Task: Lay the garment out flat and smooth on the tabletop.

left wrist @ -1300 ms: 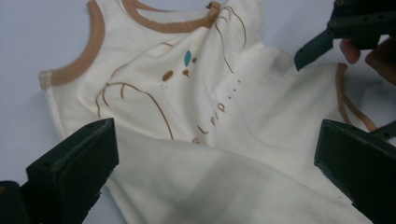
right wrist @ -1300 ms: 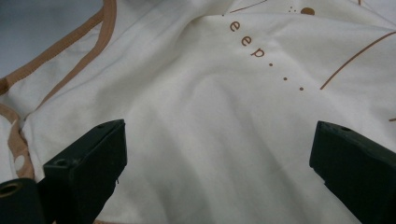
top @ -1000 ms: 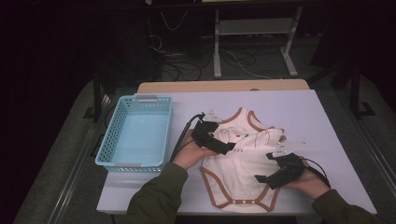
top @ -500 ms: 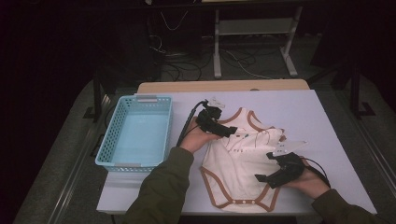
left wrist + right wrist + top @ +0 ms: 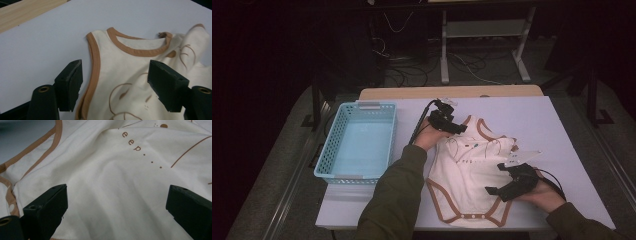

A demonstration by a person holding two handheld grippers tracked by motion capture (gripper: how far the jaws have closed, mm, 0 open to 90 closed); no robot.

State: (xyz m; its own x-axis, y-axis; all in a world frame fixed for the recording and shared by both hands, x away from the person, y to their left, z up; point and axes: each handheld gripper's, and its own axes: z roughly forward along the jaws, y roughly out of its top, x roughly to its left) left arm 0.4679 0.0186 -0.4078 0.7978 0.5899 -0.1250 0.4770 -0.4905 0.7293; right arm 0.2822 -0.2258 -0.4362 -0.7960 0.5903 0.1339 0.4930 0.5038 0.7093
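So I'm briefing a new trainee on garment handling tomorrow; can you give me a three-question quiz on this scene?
1. True or false: the cream baby bodysuit with brown trim lies inside the light blue plastic basket.
2. Which part of the bodysuit sits between the jaws of the left hand-held gripper? A) the snap crotch B) the shoulder strap beside the neckline C) a sock
3. Fill in: the right hand-held gripper has its jaws ____ over the bodysuit's lower half.

Key: 1 false, it lies flat on the white table. 2 B; those jaws have just been closing, pads not yet pressing the cloth. 3 open.
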